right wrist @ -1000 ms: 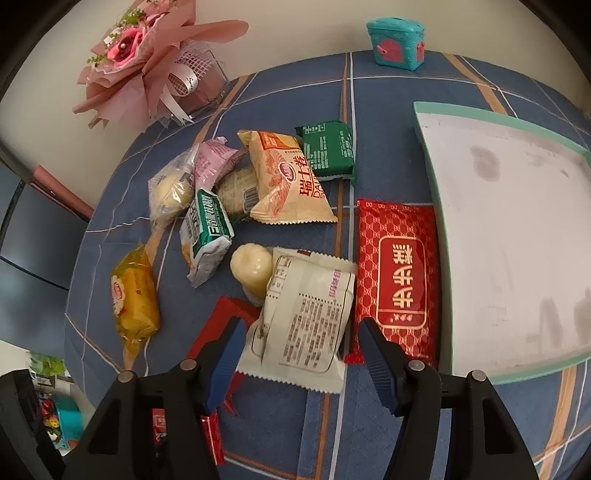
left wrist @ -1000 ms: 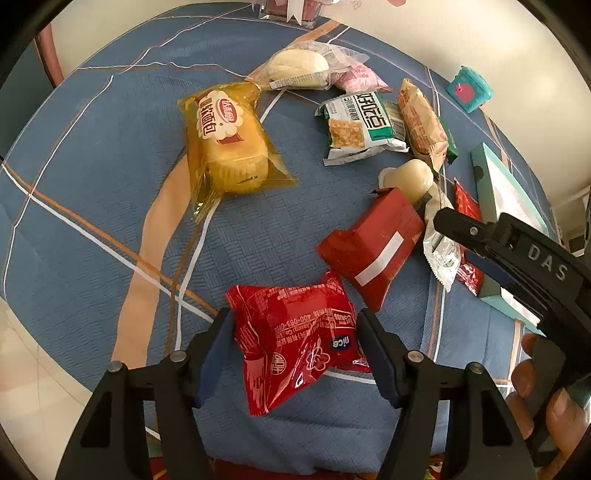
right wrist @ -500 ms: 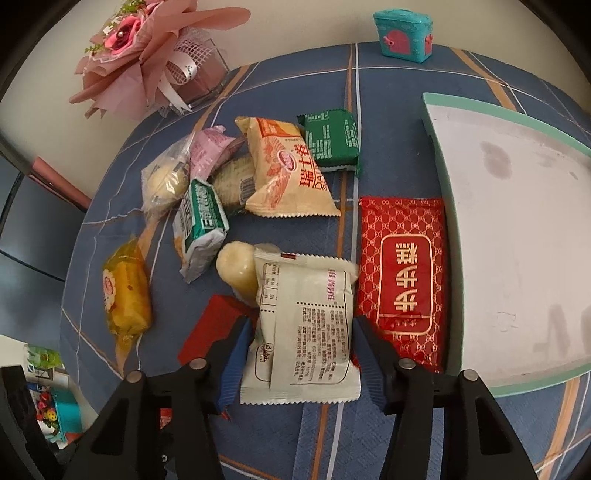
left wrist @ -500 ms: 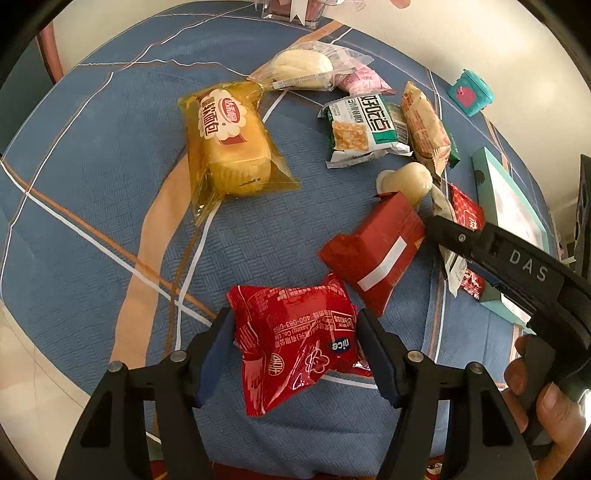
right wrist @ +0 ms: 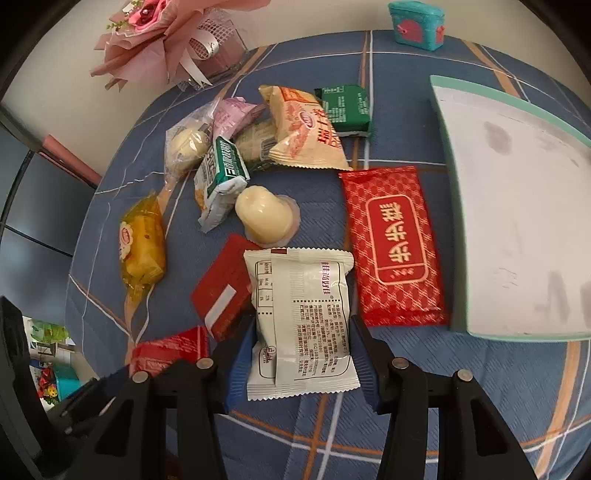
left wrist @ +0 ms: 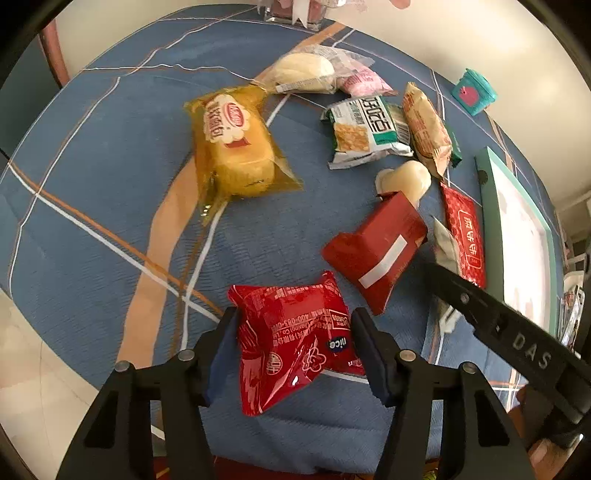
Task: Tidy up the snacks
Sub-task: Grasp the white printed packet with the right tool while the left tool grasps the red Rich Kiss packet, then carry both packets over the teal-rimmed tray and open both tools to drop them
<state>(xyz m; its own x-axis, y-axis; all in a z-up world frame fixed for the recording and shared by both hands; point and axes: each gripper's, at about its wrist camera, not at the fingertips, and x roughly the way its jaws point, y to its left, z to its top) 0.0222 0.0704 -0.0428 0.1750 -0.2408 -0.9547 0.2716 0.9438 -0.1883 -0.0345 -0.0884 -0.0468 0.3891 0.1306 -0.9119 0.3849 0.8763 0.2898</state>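
Note:
My left gripper (left wrist: 295, 332) has its fingers on both sides of a bright red snack bag (left wrist: 295, 336) at the near edge of the blue table. My right gripper (right wrist: 299, 350) has its fingers on both sides of a white snack packet (right wrist: 301, 321), which lies on the cloth. Both look closed against their packets. The right gripper's black body (left wrist: 517, 339) crosses the left wrist view. A teal-rimmed white tray (right wrist: 517, 206) lies to the right. A red flat packet (right wrist: 395, 247) lies between the white packet and the tray.
Several other snacks lie beyond: a dark red box (right wrist: 225, 291), a jelly cup (right wrist: 264, 218), a yellow cake bag (left wrist: 232, 147), a green-white cracker pack (left wrist: 365, 129), an orange pack (right wrist: 303, 129), a green packet (right wrist: 345, 107). A bouquet (right wrist: 173, 44) and a teal box (right wrist: 417, 24) stand at the back.
My right gripper has moved forward and down onto the white packet and its fingers have narrowed around it. My left gripper has stayed on the red bag.

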